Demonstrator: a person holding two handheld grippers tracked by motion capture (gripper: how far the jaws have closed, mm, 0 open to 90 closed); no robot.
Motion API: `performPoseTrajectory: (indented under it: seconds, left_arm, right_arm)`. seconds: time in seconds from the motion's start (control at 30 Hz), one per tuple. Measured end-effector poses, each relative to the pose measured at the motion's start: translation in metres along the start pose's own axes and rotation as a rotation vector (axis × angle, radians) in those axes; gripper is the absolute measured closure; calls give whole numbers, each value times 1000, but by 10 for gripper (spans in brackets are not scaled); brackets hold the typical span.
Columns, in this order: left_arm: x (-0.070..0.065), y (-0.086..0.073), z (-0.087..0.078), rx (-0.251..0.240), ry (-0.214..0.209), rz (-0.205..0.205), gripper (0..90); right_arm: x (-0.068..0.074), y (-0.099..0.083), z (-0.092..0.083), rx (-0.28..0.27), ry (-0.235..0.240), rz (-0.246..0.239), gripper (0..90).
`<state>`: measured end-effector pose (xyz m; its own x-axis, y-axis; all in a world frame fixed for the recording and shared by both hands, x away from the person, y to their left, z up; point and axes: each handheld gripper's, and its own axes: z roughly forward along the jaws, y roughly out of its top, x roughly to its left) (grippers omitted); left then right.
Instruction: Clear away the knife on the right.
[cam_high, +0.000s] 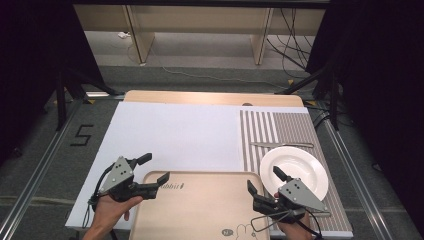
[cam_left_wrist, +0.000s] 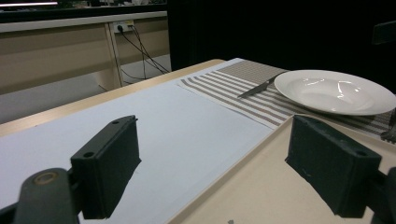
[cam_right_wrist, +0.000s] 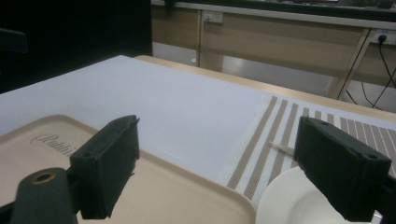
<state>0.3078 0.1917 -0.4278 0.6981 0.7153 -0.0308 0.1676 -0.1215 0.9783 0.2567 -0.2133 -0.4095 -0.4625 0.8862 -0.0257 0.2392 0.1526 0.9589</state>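
Fingers spread wide and holding nothing, the left gripper (cam_high: 154, 170) hangs over the near-left corner of a beige tray (cam_high: 200, 210), one finger above the tray's rim and the other above the white sheet (cam_high: 175, 130) beside it. The right gripper (cam_high: 265, 181), its fingers equally parted and empty, straddles the gap between the tray's right edge and a white plate (cam_high: 300, 172). The plate rests on a striped placemat (cam_high: 285, 125) at the right of the worktop (cam_high: 210, 97), with a knife (cam_high: 282, 145) lying just beyond it; in the left gripper view the same plate (cam_left_wrist: 334, 91) and knife (cam_left_wrist: 259, 86) lie well ahead. The tray sits bare at the near edge of the worktop, between the two hands. Judged from this stance, the work is at the approach stage, with nothing yet picked up. The next move likely calls for the right gripper to settle over the plate's near rim and close on it, or for both grippers to take the tray by its edges.
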Motion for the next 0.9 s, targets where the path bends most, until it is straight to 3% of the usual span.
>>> performPoseTrajectory:
  seconds: [0.43, 0.6, 0.9]
  left_arm:
    - [1, 1, -1, -10, 6, -16, 164]
    - [0, 1, 0, -11, 3, -9, 164]
    - [-1, 1, -1, -27, -1, 13, 164]
  right_arm:
    - [-1, 0, 1, -14, 0, -6, 152]
    - [0, 2, -1, -15, 14, 16, 147]
    - [-8, 9, -5, -54, -33, -42, 151]
